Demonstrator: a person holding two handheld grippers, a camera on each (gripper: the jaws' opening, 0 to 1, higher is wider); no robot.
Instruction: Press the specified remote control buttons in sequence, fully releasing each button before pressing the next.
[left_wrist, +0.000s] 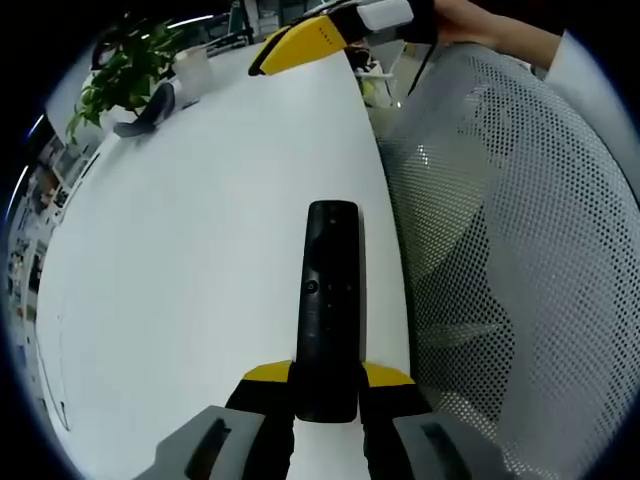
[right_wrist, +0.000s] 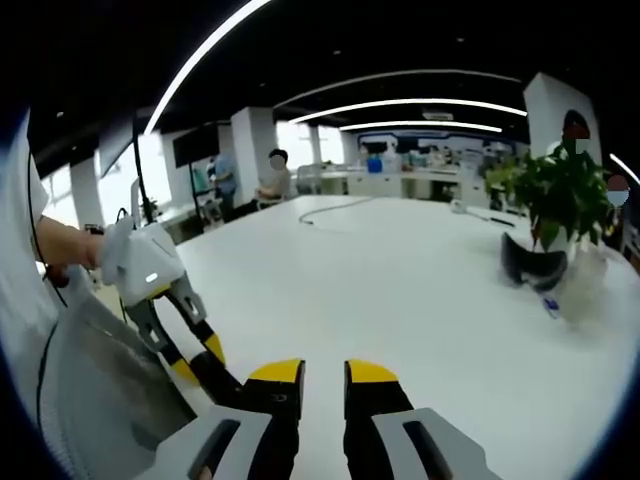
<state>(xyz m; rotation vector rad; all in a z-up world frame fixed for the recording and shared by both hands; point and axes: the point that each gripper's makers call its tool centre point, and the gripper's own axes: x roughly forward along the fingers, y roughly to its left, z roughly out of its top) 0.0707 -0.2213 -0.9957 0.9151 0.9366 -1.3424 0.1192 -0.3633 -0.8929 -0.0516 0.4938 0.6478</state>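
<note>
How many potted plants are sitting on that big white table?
1. The same potted plant stands at the table's far side in the right gripper view, top left in the left gripper view.

The table (left_wrist: 200, 260) is bare across its middle; a mesh chair (left_wrist: 520, 280) crowds its near edge, a potted plant (left_wrist: 125, 70) its far corner.

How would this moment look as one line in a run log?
left tool: shut on remote control | right tool: empty, above white table | button press: not yet
</note>
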